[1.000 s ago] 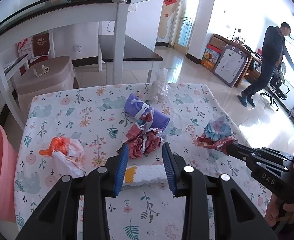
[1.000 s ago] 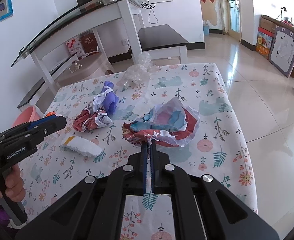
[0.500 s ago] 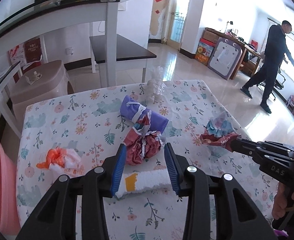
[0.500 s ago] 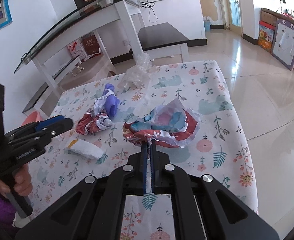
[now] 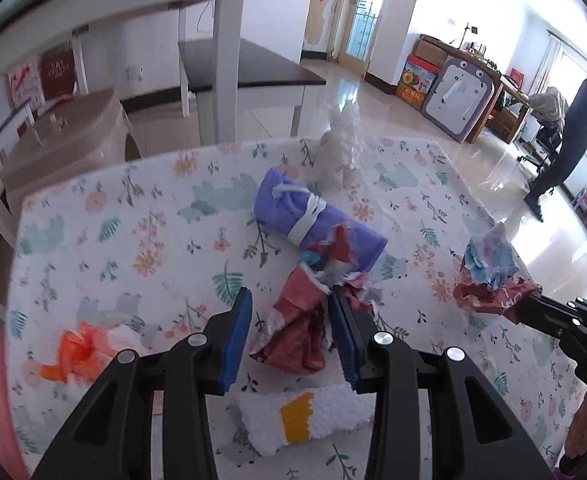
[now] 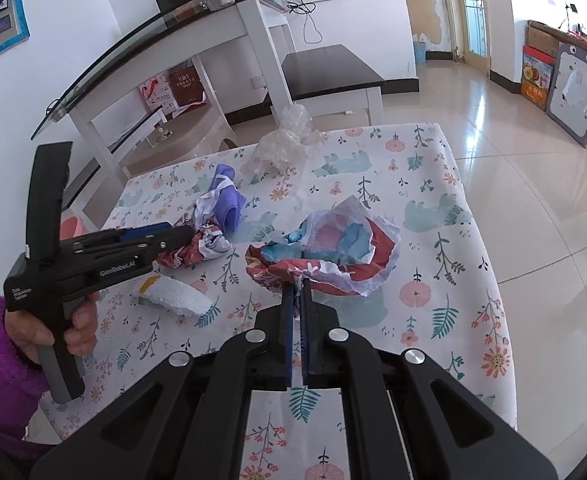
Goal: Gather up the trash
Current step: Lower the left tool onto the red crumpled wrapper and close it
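Trash lies scattered on the floral counter: the right tool, pressed together, pinches the edge of a red-and-blue crumpled wrapper, while the left tool, spread wide, straddles a red crumpled wrapper just beyond a white foam piece.

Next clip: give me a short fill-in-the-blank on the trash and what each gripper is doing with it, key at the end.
1. The right gripper is shut on the edge of a crumpled red, white and ____ wrapper.
2. The left gripper has its jaws ____ around a dark red wrapper.
3. The white foam piece bears a ____ patch.
4. Beside the red wrapper lies a ____ cloth roll tied with white string.

Missing words: blue; open; yellow; purple
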`<state>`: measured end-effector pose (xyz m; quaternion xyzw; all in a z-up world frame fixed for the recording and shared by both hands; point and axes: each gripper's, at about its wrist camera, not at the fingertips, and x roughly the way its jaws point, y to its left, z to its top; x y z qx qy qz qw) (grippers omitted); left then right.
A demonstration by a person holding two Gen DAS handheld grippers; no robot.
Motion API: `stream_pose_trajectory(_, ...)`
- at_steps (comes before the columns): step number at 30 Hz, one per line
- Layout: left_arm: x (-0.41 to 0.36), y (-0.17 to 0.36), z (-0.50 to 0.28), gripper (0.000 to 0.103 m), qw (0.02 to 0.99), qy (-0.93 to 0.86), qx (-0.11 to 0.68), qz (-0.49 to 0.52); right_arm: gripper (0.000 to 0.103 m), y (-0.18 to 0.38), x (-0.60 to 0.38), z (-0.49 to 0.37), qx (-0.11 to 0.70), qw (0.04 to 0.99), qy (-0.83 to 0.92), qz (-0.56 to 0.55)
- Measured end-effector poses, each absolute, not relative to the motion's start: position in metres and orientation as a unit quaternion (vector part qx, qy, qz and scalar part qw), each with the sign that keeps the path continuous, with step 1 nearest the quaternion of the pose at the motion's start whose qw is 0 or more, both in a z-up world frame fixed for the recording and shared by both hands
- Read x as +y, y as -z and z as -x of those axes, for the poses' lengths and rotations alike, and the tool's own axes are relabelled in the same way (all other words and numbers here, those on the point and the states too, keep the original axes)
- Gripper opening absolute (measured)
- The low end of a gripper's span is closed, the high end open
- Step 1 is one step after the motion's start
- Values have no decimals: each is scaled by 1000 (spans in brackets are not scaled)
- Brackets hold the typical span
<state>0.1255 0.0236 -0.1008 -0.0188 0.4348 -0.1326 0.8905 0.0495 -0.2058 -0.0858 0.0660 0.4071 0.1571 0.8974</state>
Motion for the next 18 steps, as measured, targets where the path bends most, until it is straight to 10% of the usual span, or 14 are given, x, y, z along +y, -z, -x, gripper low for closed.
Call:
stream_pose_trajectory(7,23,102,-117,17,902,122,415,18,3,85,-203,-48,404,898,-160,-63)
stream_pose_trajectory(18,19,74,-80,16,921,113,372,24,3,75,-204,-34,390,903,-168,-63)
